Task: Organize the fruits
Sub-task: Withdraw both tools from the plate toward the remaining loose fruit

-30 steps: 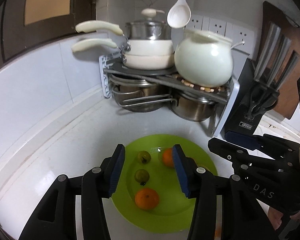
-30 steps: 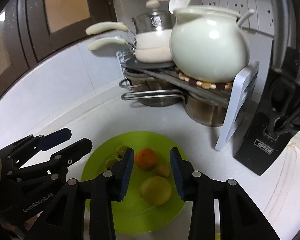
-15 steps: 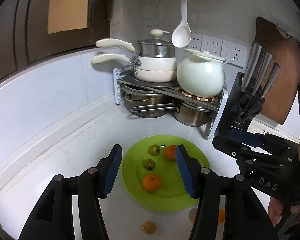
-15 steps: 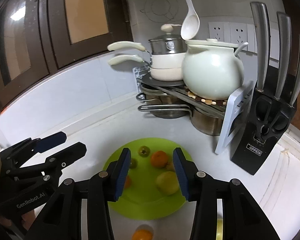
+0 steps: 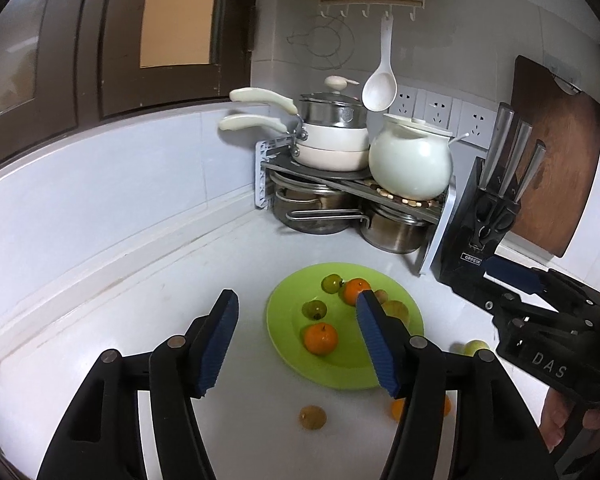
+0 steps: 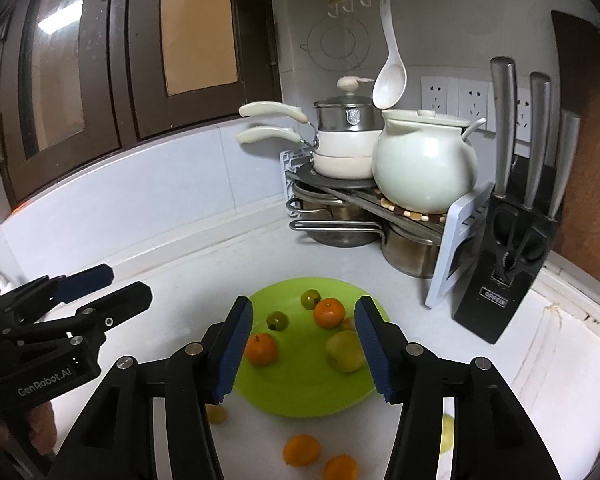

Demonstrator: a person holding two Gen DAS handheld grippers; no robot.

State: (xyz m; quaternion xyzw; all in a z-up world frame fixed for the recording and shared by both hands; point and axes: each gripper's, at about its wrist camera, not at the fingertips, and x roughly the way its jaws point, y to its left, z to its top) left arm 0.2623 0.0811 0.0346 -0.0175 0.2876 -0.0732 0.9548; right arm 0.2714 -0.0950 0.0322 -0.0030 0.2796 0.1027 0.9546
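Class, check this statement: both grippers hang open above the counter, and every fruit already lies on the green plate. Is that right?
Not quite. Both the left gripper and right gripper do hang open, but not every fruit is on the green plate. The right wrist view shows an orange and others loose on the counter in front of the plate.

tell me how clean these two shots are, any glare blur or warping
Left wrist view: heavy fisheye bending of the counter edge and a dark vignette in the corners; the green plate and its fruit are sharp, the left edge smears. Right wrist view: same warping, a glare patch on the cabinet glass, a soft highlight on the white pot, and fruit near the bottom edge looks soft.
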